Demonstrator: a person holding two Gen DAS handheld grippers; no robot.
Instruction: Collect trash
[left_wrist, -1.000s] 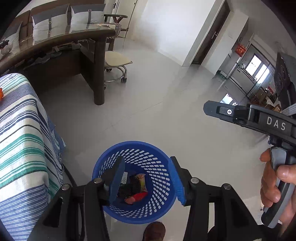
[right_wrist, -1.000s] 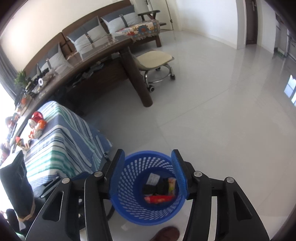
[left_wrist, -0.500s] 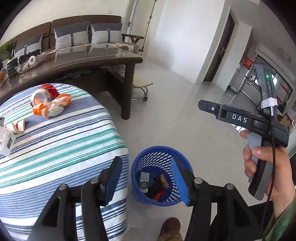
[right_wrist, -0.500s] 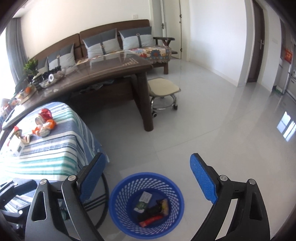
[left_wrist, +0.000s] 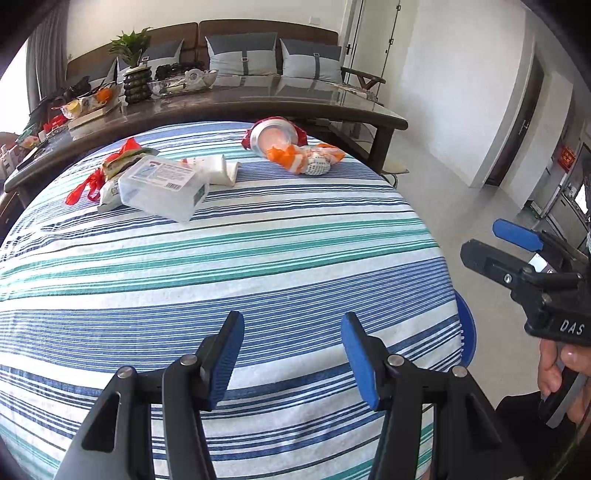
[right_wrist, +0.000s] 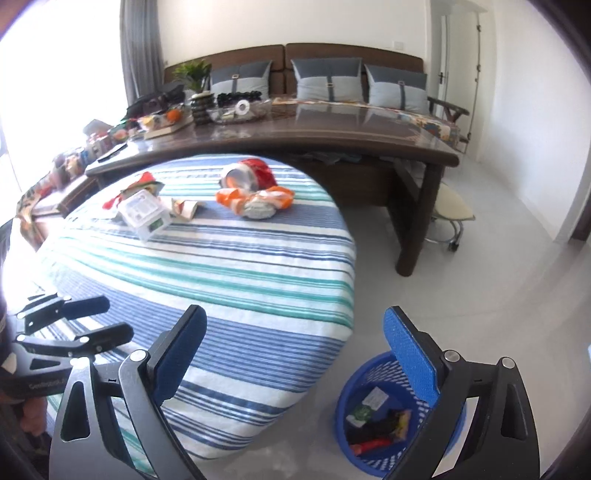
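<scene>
Trash lies on the far part of the striped tablecloth (left_wrist: 258, 236), in the upper middle of both views. On the left side of that bunch sits a clear plastic box (left_wrist: 162, 186) with a label on top. A red and green wrapper (left_wrist: 110, 170) pokes out from under it, and a crumpled white packet (left_wrist: 218, 168) lies just beside it. To the right is a red can (left_wrist: 275, 133) lying on its side, with an orange and white bag (left_wrist: 306, 157) touching it in front.

Low in the left wrist view, the left gripper (left_wrist: 291, 347) hangs over the near part of the cloth. Its blue fingers are partly spread with nothing between them.

In the right wrist view, the right gripper (right_wrist: 295, 350) is near the table's edge. Its jaws are opening wide, and nothing is between them. Under its right finger stands the blue basket (right_wrist: 351, 391) on the floor, with wrappers already inside it.

A dark wooden desk (right_wrist: 332, 136) stands behind the table.
</scene>
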